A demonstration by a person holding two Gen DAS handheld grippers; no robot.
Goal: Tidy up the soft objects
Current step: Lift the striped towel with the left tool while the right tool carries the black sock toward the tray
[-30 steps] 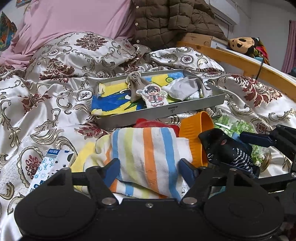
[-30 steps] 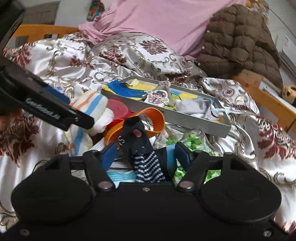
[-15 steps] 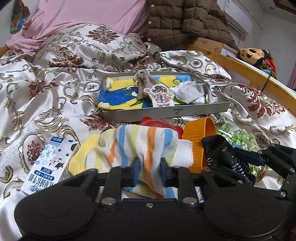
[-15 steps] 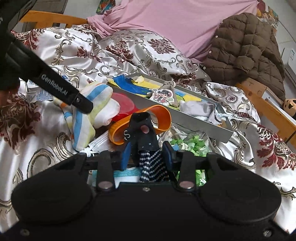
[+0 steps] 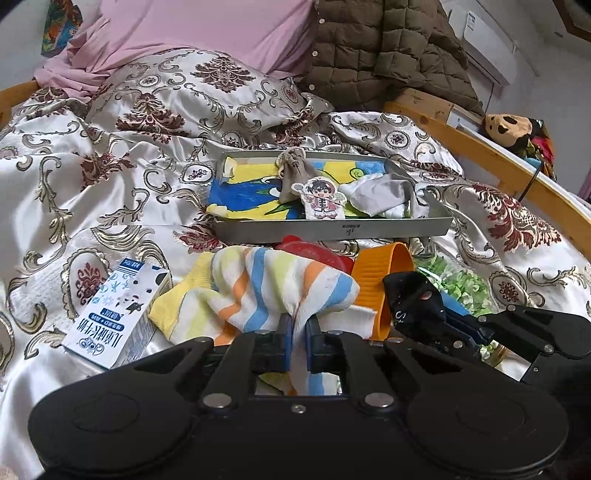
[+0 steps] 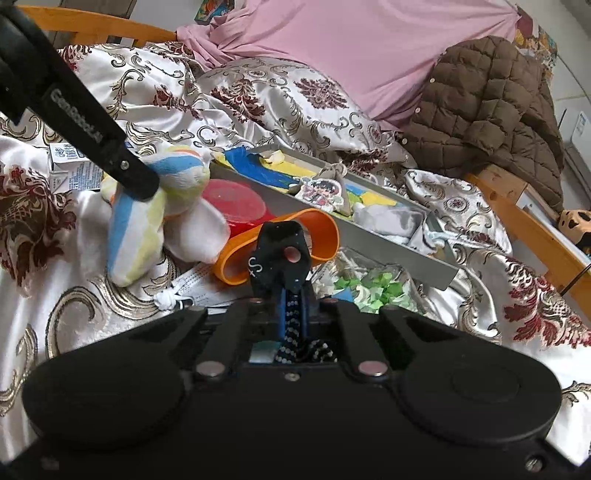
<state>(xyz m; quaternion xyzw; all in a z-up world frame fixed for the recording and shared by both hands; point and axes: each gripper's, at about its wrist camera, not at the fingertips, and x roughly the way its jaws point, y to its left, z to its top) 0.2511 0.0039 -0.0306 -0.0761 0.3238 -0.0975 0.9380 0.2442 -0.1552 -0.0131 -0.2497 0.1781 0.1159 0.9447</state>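
Observation:
My left gripper (image 5: 298,325) is shut on a striped towel (image 5: 266,288) with blue, orange and yellow bands, bunched on the bed; it also shows in the right wrist view (image 6: 147,214). My right gripper (image 6: 293,299) is shut on a black sock (image 6: 280,254) with a dotted cuff, also visible in the left wrist view (image 5: 413,299). A grey metal tray (image 5: 332,230) lies beyond on the bedspread and holds a blue-yellow cloth (image 5: 251,192), a grey cloth (image 5: 384,194), a small beige pouch (image 5: 293,171) and a cartoon figure card (image 5: 322,199).
A milk carton (image 5: 118,310) lies at left. A red lid (image 5: 314,253), an orange silicone ring (image 5: 384,269) and a bag of green bits (image 5: 461,284) lie in front of the tray. A brown jacket (image 5: 384,48), pink sheet (image 5: 207,33) and wooden bed rail (image 5: 498,166) are behind.
Both grippers have closed: the left onto the striped towel, the right onto the black sock. Both have risen slightly, bunching and lifting the cloth.

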